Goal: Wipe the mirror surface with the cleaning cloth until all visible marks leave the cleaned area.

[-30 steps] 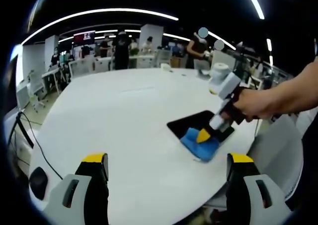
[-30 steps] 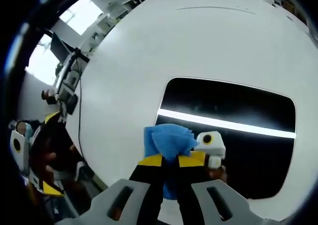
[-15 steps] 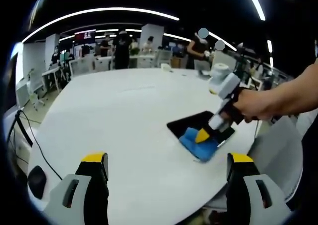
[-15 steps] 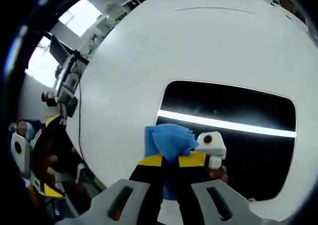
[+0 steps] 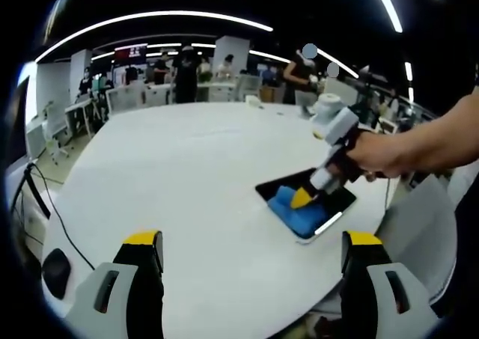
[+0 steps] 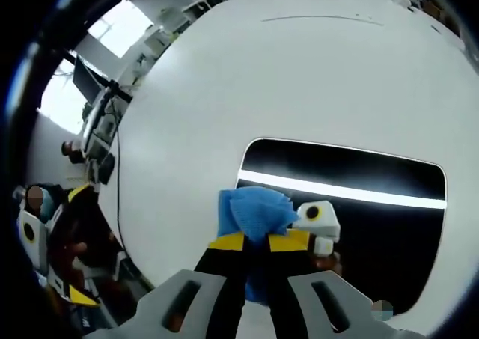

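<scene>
Right tongs (image 6: 256, 242) clamped on blue cloth (image 6: 253, 212), pressed onto mirror (image 6: 359, 219) near edge. Left tongs (image 5: 251, 268) agape, well apart over white surface (image 5: 172, 174).

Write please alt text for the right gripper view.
The right gripper holds a blue cloth against the near end of a dark rectangular mirror lying on a round white table.
</scene>
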Motion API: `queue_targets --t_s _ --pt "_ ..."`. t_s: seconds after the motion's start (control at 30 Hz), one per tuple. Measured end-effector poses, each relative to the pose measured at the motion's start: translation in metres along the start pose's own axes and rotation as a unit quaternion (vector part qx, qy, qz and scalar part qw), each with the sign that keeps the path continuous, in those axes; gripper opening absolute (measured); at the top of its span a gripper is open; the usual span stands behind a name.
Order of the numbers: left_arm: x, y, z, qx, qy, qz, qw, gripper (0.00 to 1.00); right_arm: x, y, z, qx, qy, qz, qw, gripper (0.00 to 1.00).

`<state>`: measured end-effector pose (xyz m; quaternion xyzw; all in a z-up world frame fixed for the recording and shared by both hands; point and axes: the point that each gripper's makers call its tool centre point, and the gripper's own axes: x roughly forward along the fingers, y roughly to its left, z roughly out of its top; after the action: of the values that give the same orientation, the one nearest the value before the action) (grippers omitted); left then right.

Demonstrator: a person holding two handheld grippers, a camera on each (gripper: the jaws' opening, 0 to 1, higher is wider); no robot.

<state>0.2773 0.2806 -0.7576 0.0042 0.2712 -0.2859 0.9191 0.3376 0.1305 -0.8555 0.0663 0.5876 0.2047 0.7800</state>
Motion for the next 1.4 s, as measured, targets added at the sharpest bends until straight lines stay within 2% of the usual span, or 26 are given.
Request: queue_targets --t_s 0.5,0.77,1.4 --pt "0.003 0.002 0.002 -0.004 0.0 0.0 1.0 1.0 0.006 -0.005 0.021 0.003 -0.002 -0.001 1.0 0.04" --pt "0.004 -0.005 0.001 0.001 0.004 -0.007 1.0 1.0 0.009 -0.008 0.034 -0.007 -0.003 -0.006 1.0 0.04" --pt "0.001 -0.001 0.003 -0.001 0.005 -0.002 1.0 1.0 0.015 -0.013 0.058 -0.02 0.005 -0.015 0.9997 0.04"
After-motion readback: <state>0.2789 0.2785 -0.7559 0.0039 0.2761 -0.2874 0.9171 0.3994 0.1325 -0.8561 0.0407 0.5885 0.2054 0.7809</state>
